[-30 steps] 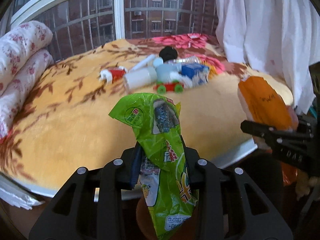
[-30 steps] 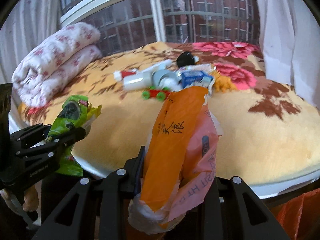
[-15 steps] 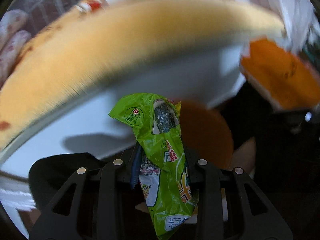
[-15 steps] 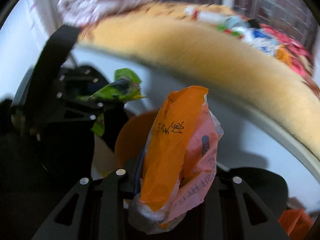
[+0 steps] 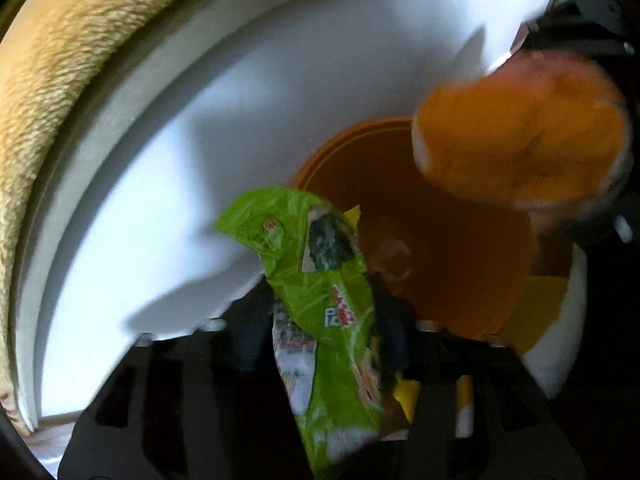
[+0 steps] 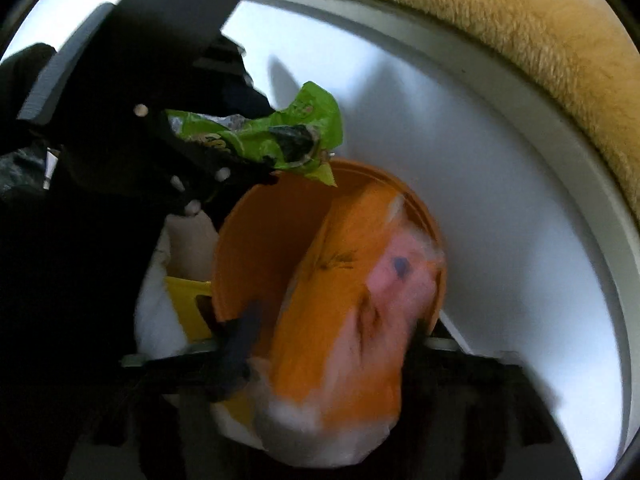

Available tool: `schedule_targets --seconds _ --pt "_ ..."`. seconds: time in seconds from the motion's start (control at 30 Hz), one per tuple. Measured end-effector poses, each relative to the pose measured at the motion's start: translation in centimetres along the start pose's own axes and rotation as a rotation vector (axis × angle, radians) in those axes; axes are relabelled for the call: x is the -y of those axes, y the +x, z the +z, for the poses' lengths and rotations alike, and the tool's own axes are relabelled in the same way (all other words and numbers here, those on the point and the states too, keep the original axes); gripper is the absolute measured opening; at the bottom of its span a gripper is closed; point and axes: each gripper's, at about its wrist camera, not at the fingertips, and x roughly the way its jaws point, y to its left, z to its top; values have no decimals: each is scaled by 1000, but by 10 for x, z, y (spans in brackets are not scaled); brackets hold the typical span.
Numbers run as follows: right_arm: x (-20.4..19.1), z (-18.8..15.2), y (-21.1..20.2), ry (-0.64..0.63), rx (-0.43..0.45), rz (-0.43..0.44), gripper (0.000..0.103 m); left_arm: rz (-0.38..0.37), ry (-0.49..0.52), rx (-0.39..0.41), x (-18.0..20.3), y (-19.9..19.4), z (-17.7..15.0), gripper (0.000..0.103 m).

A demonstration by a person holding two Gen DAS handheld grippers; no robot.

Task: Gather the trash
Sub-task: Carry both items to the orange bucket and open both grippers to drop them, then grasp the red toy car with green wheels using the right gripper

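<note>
Left wrist view, from left to right. The tan blanket (image 5: 44, 92) curves along the far left edge, above the white bed side (image 5: 168, 152). Both tools point steeply down toward the floor beside the bed.

The left tool (image 5: 320, 320) sits at the near centre. Its jaws are opening, and the green wrapper (image 5: 316, 288) stands upright between them. Motion blur and shadow hide whether the pads press on the wrapper. The wrapper top leans left, over the near left rim of the orange bin (image 5: 440, 248). The bin stands on the floor right of centre, its mouth facing the camera. At the far right, the orange bag (image 5: 516, 140) hangs over the far right part of the bin, heavily blurred.

Right wrist view, from left to right. The left tool (image 6: 192, 160) enters from the far left, dark and angled downward. The green wrapper (image 6: 272, 136) projects from it to the right, its tip over the far rim of the orange bin (image 6: 260, 240). The right tool (image 6: 332, 344) is at the near centre with its jaws opening. The orange bag (image 6: 340, 320) lies between them, above the bin mouth, blurred, so contact with the pads cannot be judged. The white bed side (image 6: 500, 200) and tan blanket (image 6: 540, 20) fill the right.
</note>
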Motion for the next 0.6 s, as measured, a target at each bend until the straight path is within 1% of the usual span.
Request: schedule_targets --seconds 0.03,0.17,0.37,0.5,0.6 --pt "2 -2 1 -1 7 0 76 11 6 9 2 0 -1 72" --pt "9 -9 -1 20 8 14 76 13 24 2 10 2 -4 72" --pt "21 -14 -16 76 40 -20 76 15 15 8 11 1 -2 72" --pt "21 -20 -38 119 76 -30 74 16 -6 37 10 -10 -2 72" --pt "21 -21 -60 134 120 -35 74 0 -34 62 3 -20 -1 73"
